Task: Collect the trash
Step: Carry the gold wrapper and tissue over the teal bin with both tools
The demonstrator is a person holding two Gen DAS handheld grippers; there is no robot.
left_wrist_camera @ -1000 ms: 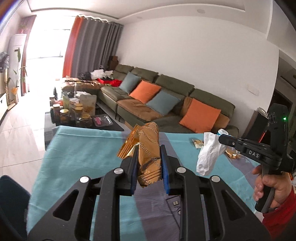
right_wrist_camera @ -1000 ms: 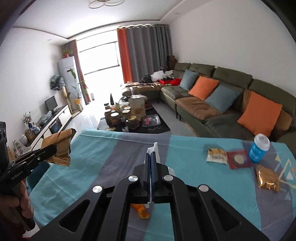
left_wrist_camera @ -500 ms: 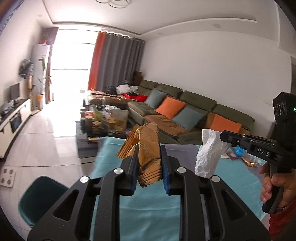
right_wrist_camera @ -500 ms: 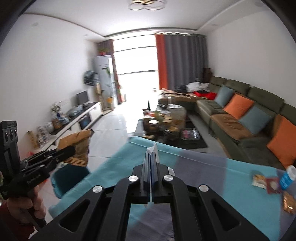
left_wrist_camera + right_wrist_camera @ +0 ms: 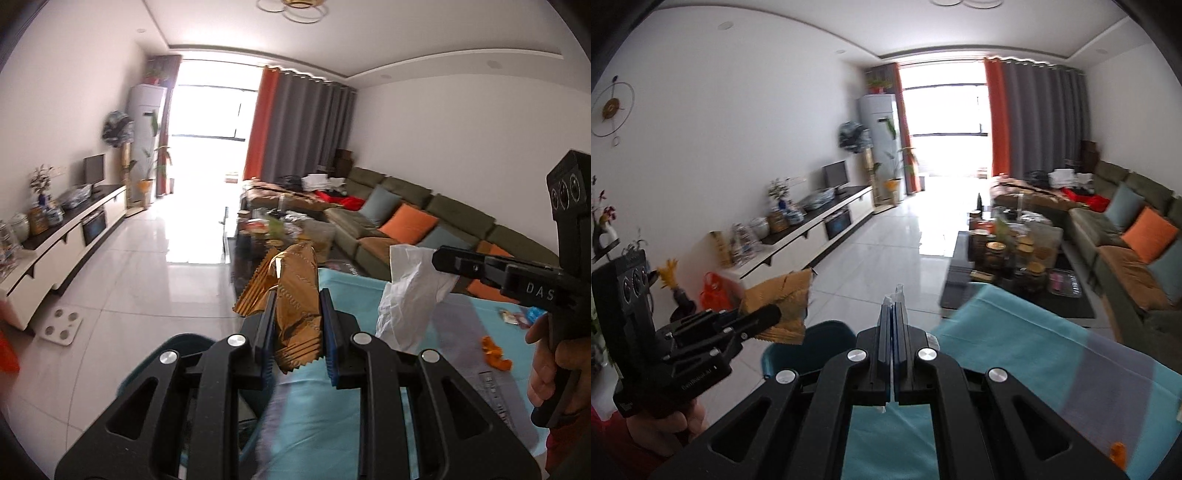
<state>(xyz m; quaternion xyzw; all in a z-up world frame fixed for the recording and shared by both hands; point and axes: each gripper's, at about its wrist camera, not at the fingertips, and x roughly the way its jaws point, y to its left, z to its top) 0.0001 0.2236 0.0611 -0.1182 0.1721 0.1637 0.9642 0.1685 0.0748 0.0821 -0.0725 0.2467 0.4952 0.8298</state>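
Golden foil, crinkled and zigzag-edged, fills the gap between the blue pads of our left gripper (image 5: pixel 297 325): the gold wrapper (image 5: pixel 295 291) stands upright, pinched at its lower half, its top and a folded flap sticking out above and to the left of the pads. In our right gripper (image 5: pixel 894 317) the jaws are pressed tight together on the thin white plastic bag (image 5: pixel 410 291); from the right wrist view only a sliver of it shows above the pads, while the left wrist view shows it hanging crumpled below the fingertips. We hold both pieces in the air over the near edge of the turquoise tablecloth (image 5: pixel 1015 354). A dark teal bin (image 5: pixel 809 347) sits on the tiled floor just beyond that edge, below and between the two grippers. Farther right on the cloth lies an orange scrap (image 5: pixel 495 352).
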